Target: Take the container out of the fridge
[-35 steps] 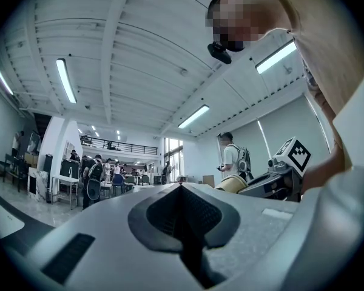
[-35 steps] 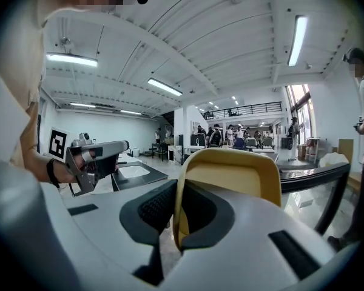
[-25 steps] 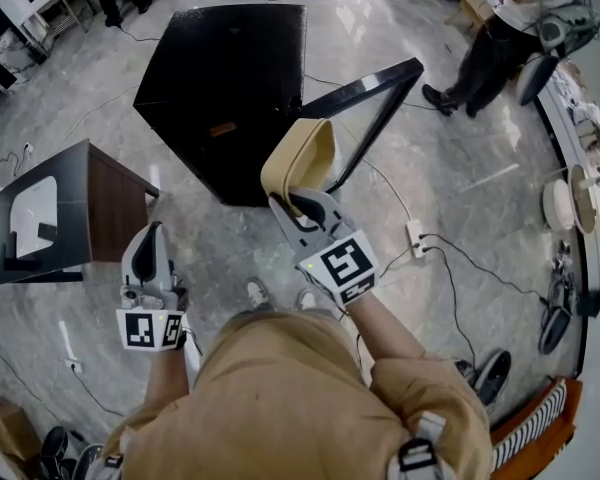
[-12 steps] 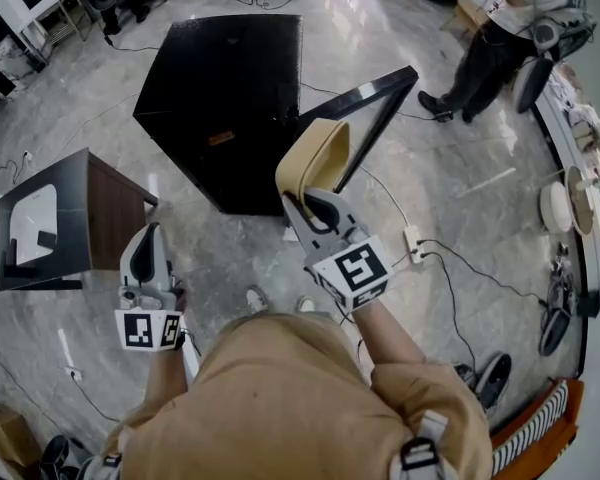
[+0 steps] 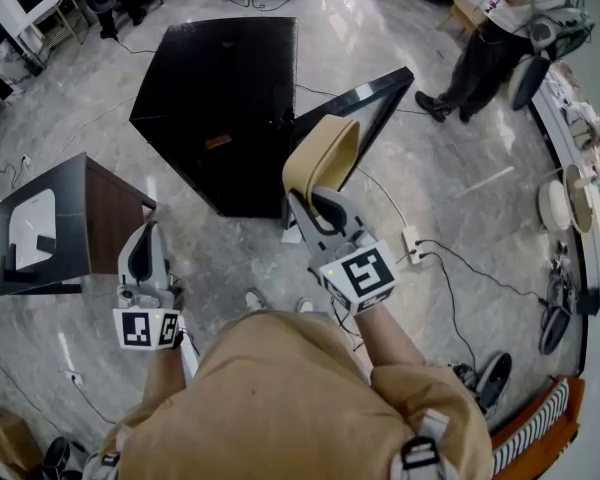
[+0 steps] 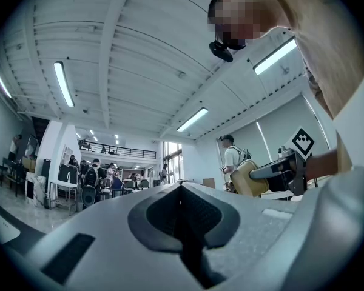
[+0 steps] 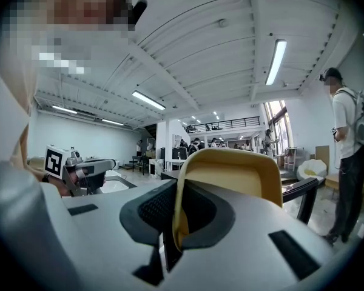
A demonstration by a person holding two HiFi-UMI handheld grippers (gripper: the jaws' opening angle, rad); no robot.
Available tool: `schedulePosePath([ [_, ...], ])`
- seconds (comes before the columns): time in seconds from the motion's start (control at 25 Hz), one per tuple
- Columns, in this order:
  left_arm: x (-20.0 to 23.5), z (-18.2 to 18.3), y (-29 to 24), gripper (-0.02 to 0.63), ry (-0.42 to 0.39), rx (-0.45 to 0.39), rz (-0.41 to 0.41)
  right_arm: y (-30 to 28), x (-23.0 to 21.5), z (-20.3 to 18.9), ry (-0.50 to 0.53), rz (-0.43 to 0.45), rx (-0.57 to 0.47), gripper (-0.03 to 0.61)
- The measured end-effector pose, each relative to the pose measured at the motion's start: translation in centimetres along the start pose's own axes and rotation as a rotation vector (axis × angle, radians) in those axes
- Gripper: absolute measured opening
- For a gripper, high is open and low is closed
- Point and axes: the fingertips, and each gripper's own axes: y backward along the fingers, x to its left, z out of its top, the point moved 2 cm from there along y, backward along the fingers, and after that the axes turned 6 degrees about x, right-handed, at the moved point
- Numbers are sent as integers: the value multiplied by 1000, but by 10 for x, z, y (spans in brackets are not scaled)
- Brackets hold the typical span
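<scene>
A tan open container [image 5: 322,158] hangs tilted in the air, with my right gripper [image 5: 305,196] shut on its rim, just in front of the black fridge [image 5: 215,98] and beside its open door [image 5: 365,103]. In the right gripper view the container's wall [image 7: 236,174] stands pinched between the jaws of the right gripper [image 7: 177,217]. My left gripper [image 5: 146,233] is lower left, shut and empty; its pads meet in the left gripper view [image 6: 182,217]. That view also shows the container [image 6: 250,177] off to the right.
A dark wooden side cabinet [image 5: 80,218] stands left of the fridge. A power strip [image 5: 415,238] with cables lies on the marble floor at right. A person [image 5: 500,28] stands at the back right. Shoes and clutter line the right edge.
My right gripper has carried the container a little to the right and farther forward. The left gripper has barely moved.
</scene>
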Motion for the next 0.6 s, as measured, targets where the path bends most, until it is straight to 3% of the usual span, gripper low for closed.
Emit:
schedulePosePath([
  [0.6,-2,7,-10,0,-15,-22,-8,9,-11,19,12,-45,-60,15],
])
